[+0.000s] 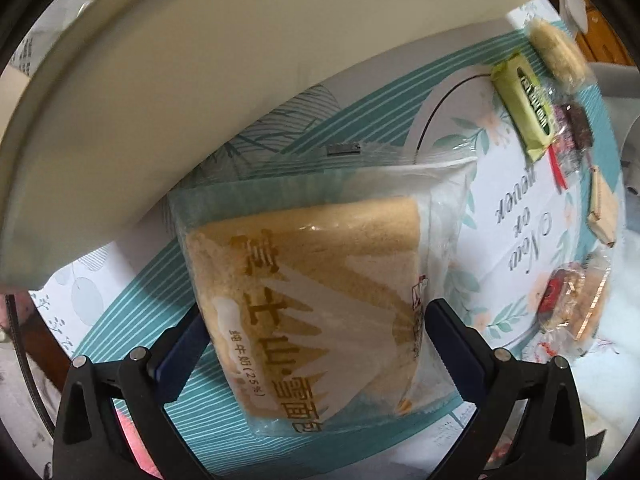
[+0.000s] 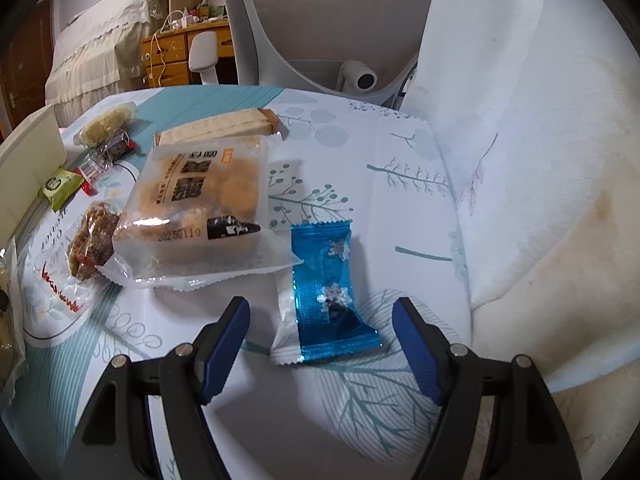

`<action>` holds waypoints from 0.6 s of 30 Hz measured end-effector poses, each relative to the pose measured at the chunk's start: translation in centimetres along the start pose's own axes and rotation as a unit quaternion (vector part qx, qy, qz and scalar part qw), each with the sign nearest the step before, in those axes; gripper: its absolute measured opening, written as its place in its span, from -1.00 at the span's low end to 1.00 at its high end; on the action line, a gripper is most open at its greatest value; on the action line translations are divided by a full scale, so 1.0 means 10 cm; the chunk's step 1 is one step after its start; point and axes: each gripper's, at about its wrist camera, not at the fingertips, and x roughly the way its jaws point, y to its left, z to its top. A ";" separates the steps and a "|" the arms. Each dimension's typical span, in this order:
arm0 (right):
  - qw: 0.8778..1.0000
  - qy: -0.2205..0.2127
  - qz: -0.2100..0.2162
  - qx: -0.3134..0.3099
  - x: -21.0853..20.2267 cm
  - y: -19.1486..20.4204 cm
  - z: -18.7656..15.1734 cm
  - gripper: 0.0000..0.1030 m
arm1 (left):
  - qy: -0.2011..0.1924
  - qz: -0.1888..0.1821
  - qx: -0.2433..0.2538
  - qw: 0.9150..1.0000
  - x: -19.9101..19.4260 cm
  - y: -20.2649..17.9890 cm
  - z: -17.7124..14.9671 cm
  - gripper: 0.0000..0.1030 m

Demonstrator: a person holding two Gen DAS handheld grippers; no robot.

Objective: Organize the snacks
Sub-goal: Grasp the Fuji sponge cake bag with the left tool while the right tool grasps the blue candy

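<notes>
Two wrist views. Left wrist: left gripper [image 1: 312, 344] spread wide, straddling bagged bread [image 1: 312, 276]; pads not pressing, bag flat on tablecloth [image 1: 132, 320] beside cream tray [image 1: 160, 80]. Judgement: centre over loaf, close gently, bag soft. Green bar [image 1: 524, 112] + small snacks along far edge. Right wrist: right gripper [image 2: 320, 344] spread either side of blue packet [image 2: 330, 292], no contact. Judgement: lower more, pinch mid-packet, foil slippery. Pastry bag [image 2: 200, 216] next to it. Cloth floral, wrinkled; office chair [image 2: 320, 20], wooden drawers [image 2: 168, 56] behind.
</notes>
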 end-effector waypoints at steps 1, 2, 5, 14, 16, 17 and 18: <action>1.000 0.000 0.003 0.001 0.01 0.00 0.01 0.35 | -0.002 0.007 -0.003 1.000 0.01 -0.06 0.01 0.99; 1.000 0.001 0.008 0.001 0.02 0.00 0.03 0.24 | -0.005 0.011 -0.006 1.000 0.02 -0.08 0.01 0.99; 1.000 0.001 0.022 -0.003 0.03 0.04 0.05 -0.01 | -0.023 0.024 -0.009 0.999 0.02 -0.14 -0.03 0.99; 0.999 0.019 0.029 0.001 -0.01 0.09 0.04 -0.11 | -0.020 0.026 0.004 0.999 -0.04 -0.04 -0.12 0.85; 0.999 0.023 0.034 0.005 -0.04 0.10 0.01 -0.11 | -0.020 0.022 0.009 1.000 -0.09 0.03 -0.13 0.83; 0.999 0.026 0.033 0.007 -0.05 0.11 -0.01 -0.11 | -0.019 0.021 0.013 1.000 -0.09 0.04 -0.13 0.82; 0.999 0.031 0.032 0.011 -0.07 0.12 -0.04 -0.11 | -0.019 0.020 0.016 1.000 -0.09 0.04 -0.14 0.81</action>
